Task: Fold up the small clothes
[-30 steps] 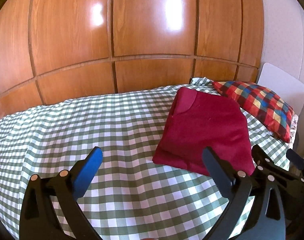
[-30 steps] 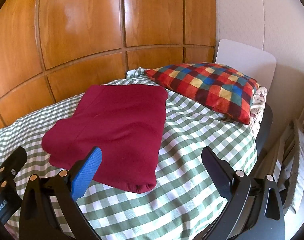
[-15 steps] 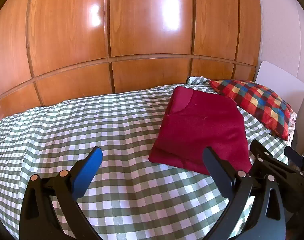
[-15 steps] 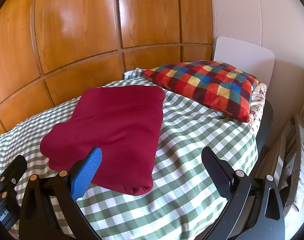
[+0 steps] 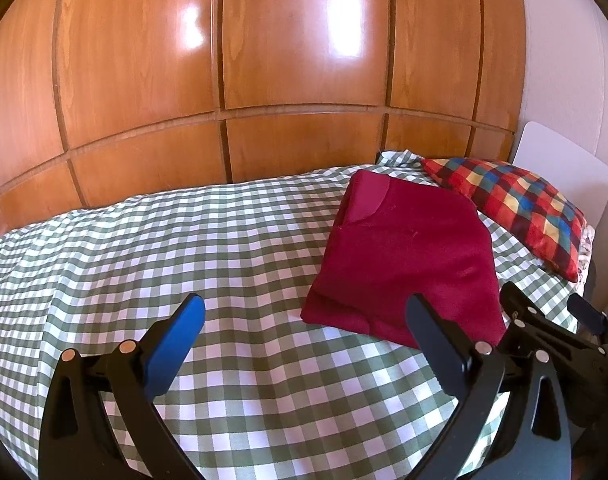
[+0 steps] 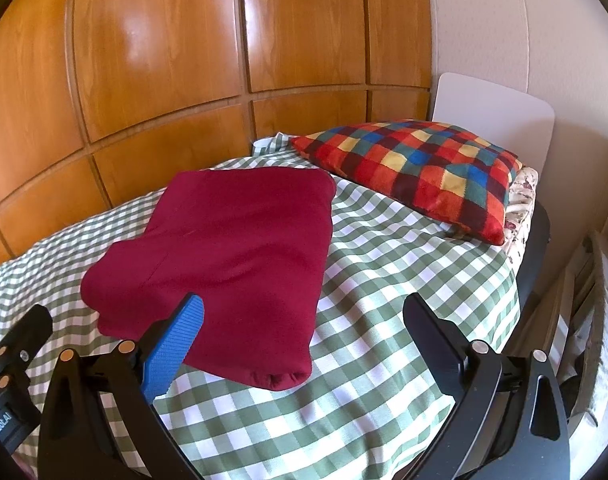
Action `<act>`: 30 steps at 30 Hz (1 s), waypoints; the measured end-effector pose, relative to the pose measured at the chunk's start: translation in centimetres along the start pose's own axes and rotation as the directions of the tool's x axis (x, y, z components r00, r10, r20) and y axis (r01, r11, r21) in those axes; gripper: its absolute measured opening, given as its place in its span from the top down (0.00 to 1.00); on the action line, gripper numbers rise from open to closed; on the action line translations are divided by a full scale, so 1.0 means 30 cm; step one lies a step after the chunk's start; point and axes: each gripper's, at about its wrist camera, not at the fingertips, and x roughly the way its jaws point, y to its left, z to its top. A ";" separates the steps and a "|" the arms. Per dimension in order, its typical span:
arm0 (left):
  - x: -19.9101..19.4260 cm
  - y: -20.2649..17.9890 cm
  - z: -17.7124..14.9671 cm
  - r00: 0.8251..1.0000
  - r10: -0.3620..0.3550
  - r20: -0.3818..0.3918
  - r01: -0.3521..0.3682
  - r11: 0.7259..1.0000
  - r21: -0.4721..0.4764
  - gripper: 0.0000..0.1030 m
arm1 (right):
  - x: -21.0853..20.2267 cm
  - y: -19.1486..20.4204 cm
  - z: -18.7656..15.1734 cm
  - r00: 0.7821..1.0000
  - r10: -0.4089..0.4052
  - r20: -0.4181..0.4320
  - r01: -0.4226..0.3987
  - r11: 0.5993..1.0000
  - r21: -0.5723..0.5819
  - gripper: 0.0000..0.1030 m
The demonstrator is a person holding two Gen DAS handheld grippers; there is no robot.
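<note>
A dark red garment [image 5: 408, 256] lies folded into a flat rectangle on the green-and-white checked bedcover [image 5: 184, 240]; it also shows in the right wrist view [image 6: 232, 248]. My left gripper [image 5: 304, 320] is open and empty, held above the bedcover to the left of the garment's near edge. My right gripper [image 6: 304, 320] is open and empty, held above the garment's near right corner. The right gripper's body shows at the right edge of the left wrist view [image 5: 552, 336].
A multicoloured checked pillow [image 6: 416, 172] lies just beyond the garment, against a white headboard [image 6: 492, 116]. Wooden panelling [image 5: 264, 60] runs along the far side of the bed. The bed's right edge [image 6: 520, 280] drops toward a folded rack [image 6: 596, 304].
Both grippers have drawn back and risen a little from the garment, which looks slightly farther away. The garment has not moved.
</note>
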 end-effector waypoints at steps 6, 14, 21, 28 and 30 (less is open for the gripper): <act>-0.006 0.000 0.005 1.000 0.000 0.009 0.000 1.000 0.008 0.03 | 0.002 0.008 0.002 1.000 0.002 -0.001 -0.002 1.000 -0.003 0.04; -0.013 -0.002 0.010 1.000 0.000 0.014 -0.001 1.000 0.010 0.03 | -0.002 0.015 0.004 1.000 0.005 0.001 -0.005 1.000 -0.003 0.04; -0.023 0.000 0.016 1.000 -0.002 0.018 0.002 1.000 0.011 0.03 | -0.007 0.017 0.008 1.000 0.010 0.004 -0.010 1.000 0.000 0.04; -0.034 0.000 0.021 1.000 0.004 0.027 -0.005 1.000 0.015 0.03 | -0.009 0.025 0.005 1.000 0.011 0.002 -0.011 1.000 -0.003 0.04; -0.037 0.001 0.023 1.000 0.007 0.029 -0.007 1.000 0.015 0.03 | -0.010 0.029 0.005 1.000 0.011 0.002 -0.011 1.000 -0.002 0.04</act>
